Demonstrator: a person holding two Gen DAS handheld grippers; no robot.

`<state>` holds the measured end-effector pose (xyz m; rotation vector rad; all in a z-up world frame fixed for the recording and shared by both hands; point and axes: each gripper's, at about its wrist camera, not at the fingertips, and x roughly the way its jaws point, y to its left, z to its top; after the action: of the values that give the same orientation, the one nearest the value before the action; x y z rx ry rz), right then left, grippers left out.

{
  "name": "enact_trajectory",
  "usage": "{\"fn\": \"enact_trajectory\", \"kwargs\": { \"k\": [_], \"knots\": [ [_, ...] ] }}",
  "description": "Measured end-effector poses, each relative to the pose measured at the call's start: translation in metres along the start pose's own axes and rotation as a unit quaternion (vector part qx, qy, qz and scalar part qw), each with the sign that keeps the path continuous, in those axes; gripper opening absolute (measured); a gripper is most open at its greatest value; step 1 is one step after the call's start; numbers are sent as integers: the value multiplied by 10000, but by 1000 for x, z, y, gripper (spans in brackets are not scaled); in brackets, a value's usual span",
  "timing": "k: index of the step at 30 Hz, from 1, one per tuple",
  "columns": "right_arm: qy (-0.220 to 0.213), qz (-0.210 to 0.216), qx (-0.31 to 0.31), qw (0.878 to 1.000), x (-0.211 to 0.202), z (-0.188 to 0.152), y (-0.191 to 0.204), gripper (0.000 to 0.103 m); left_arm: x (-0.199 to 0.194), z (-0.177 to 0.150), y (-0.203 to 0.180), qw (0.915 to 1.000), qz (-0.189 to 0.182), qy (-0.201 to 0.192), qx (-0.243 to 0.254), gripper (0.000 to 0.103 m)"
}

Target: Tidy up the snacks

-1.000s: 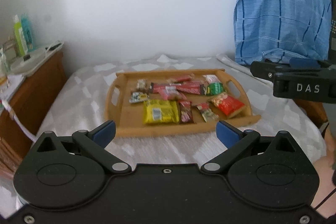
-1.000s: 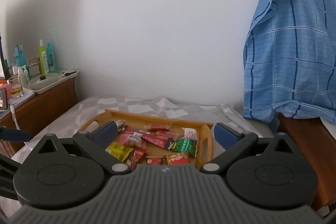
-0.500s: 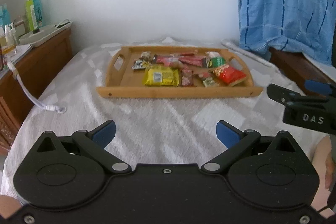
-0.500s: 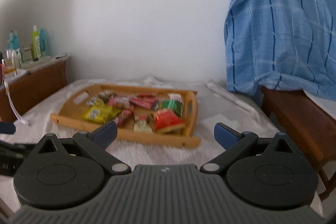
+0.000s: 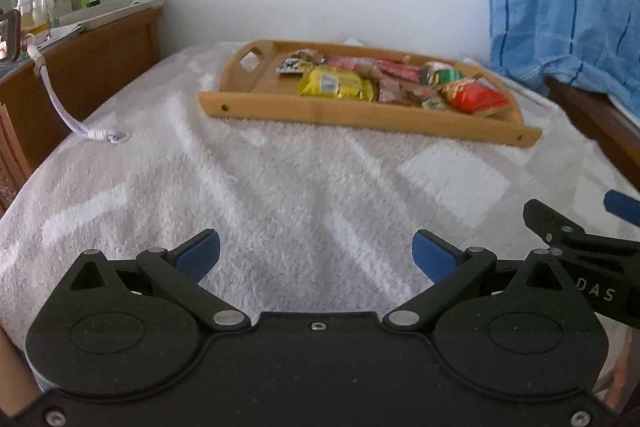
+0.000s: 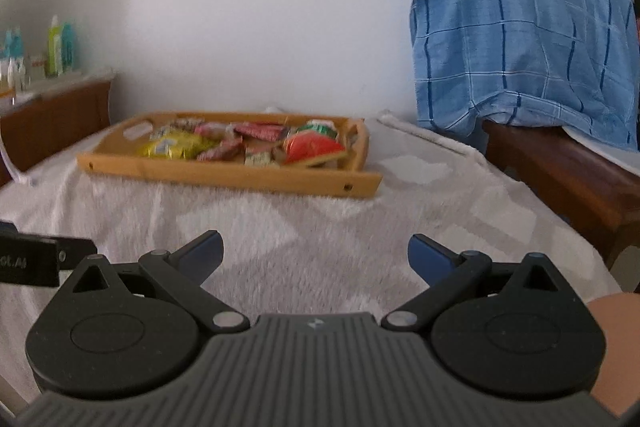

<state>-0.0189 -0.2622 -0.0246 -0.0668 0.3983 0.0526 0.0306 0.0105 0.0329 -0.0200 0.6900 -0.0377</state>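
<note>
A wooden tray (image 5: 360,113) with handle cutouts sits on a grey and white fleece blanket, also in the right wrist view (image 6: 224,173). It holds several snack packets, among them a yellow one (image 5: 335,85) (image 6: 176,145), a red one (image 5: 472,97) (image 6: 312,147) and a green one (image 6: 320,129). My left gripper (image 5: 316,253) is open and empty, low over the blanket well short of the tray. My right gripper (image 6: 314,251) is open and empty too, beside it; it shows at the right edge of the left wrist view (image 5: 576,223).
A wooden sideboard (image 5: 80,67) with bottles and a white dish stands at the left. A white cable (image 5: 80,123) hangs from it onto the blanket (image 5: 260,195). A blue checked cloth (image 6: 520,35) drapes over wooden furniture (image 6: 560,167) at the right. A white wall is behind.
Both grippers have drawn back from the tray and dropped lower toward the blanket. The tray now looks farther away. Both stay open and empty.
</note>
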Motion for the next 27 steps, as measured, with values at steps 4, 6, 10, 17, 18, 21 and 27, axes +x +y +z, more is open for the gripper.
{"fn": "enact_trajectory", "kwargs": {
  "k": [4, 6, 10, 17, 18, 21, 27],
  "knots": [
    [31, 45, -179, 9998, 5, -4, 7, 103, 7, -4, 0, 10000, 36, -31, 85, 102],
    [126, 6, -236, 9996, 9, -7, 9, 103, 11, -5, 1, 9999, 62, -10, 105, 102],
    [405, -7, -224, 9989, 19, -13, 11, 103, 16, -7, 3, 9998, 111, 42, 132, 102],
    [417, 46, -85, 9991, 25, -19, 11, 103, 24, -12, 5, 9997, 141, 73, 181, 103],
    [419, 67, -17, 9991, 25, -20, 10, 103, 24, -12, 4, 9997, 138, 70, 190, 103],
    [383, 104, 197, 9990, 26, -22, 6, 103, 25, -12, 5, 9997, 127, 64, 178, 103],
    [278, 80, 309, 9991, 25, -25, 6, 103, 25, -15, 6, 9998, 98, 4, 165, 103]
  ]
}}
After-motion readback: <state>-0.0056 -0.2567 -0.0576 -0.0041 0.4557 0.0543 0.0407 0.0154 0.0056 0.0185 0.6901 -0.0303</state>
